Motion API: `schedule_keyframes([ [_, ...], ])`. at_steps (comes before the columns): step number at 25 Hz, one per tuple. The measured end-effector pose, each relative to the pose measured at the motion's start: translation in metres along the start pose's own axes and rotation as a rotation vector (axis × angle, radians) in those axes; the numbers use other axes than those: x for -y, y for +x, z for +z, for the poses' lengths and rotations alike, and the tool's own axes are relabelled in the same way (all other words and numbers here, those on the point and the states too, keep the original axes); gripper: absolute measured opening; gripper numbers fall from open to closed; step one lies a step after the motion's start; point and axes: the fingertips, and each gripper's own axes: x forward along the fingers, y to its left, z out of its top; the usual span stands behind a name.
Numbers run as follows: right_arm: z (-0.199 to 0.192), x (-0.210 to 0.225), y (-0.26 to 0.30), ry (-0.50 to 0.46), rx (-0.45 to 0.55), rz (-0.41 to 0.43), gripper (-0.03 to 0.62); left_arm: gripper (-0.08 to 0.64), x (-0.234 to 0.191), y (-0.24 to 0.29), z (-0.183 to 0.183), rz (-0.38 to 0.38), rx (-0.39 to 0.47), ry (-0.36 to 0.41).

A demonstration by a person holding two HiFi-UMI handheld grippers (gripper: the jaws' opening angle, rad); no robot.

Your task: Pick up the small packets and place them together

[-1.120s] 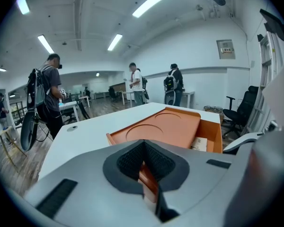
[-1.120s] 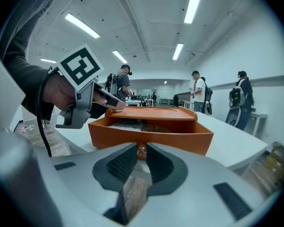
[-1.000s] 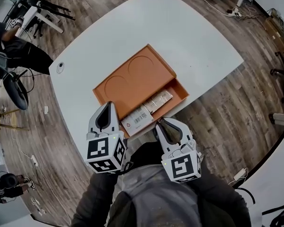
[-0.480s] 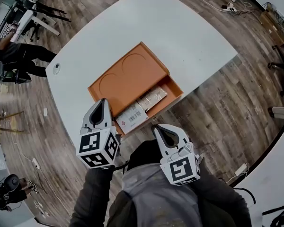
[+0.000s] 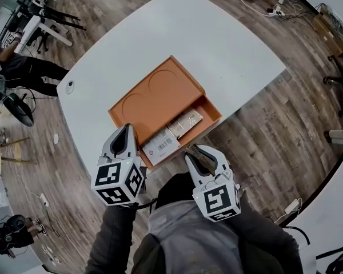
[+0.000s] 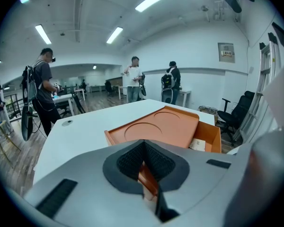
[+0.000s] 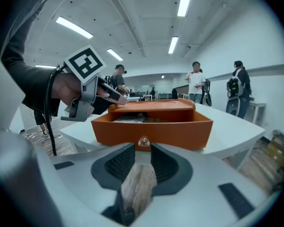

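My right gripper (image 5: 195,150) has just been opening its jaws to a narrow, empty gap before the small clear knob (image 7: 143,142) on the flat orange box's (image 5: 154,96) open drawer (image 5: 215,114). Small flat packets (image 5: 162,145) lie inside, within reach, so I judge picking can begin. My left gripper (image 5: 126,129), jaws together, rests at the box's corner.

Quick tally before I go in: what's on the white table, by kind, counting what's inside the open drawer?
Small packets: 2, a white barcode packet and a tan packet, both in the open drawer
Orange drawer box: 1
Small round fitting in the tabletop: 1
Total: 4
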Motion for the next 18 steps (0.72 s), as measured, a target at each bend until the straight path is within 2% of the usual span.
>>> schedule_keyframes([
  [8,0.005,0.004,0.014,0.054,0.000,-0.027,0.092,-0.003,0.002,0.004,0.000,-0.058,-0.027,-0.030],
  [10,0.005,0.006,0.015,0.047,0.000,-0.036,0.074,-0.003,0.003,0.004,0.000,-0.058,-0.020,-0.025],
  [18,0.005,0.000,0.012,0.029,0.015,-0.043,0.070,-0.003,-0.005,0.003,0.001,-0.037,-0.002,-0.047],
])
